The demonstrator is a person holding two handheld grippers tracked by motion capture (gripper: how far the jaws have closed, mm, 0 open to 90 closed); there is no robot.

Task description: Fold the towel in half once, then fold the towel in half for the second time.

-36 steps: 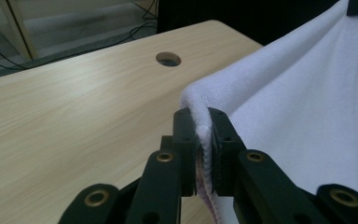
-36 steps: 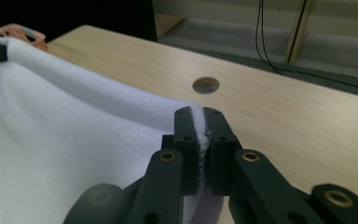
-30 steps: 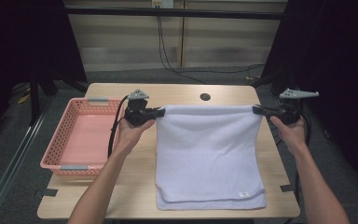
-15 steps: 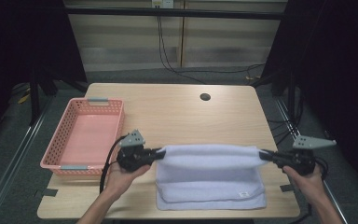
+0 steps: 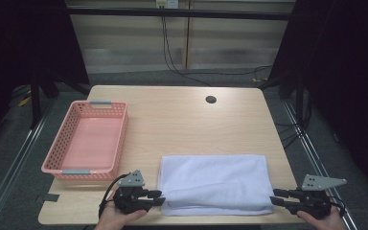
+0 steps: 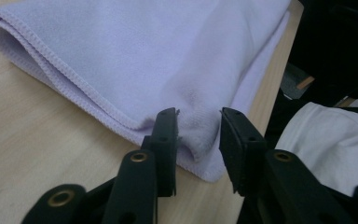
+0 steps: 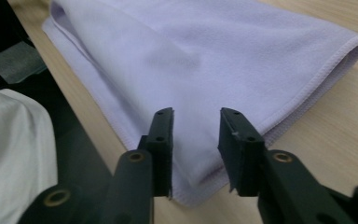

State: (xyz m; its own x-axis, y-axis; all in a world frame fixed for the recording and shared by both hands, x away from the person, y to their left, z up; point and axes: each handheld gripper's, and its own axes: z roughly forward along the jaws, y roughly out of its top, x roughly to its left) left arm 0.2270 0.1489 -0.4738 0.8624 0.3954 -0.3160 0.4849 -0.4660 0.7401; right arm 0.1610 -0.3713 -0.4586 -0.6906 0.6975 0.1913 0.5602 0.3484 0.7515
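Folded towel (image 5: 214, 181) lies flat at the counter's (image 5: 182, 120) near edge. Left gripper (image 5: 157, 198) and right gripper (image 5: 277, 196) sit at its near corners, both with jaws parted, straddling cloth without clamping it. Pink basket (image 5: 87, 141) stands left, apart. Far half of counter is bare, with one cable hole (image 5: 211, 99).

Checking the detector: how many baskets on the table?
1. A pink basket sits at the table's left side, beyond the left gripper, apart from the folded towel. Nothing seems hidden.
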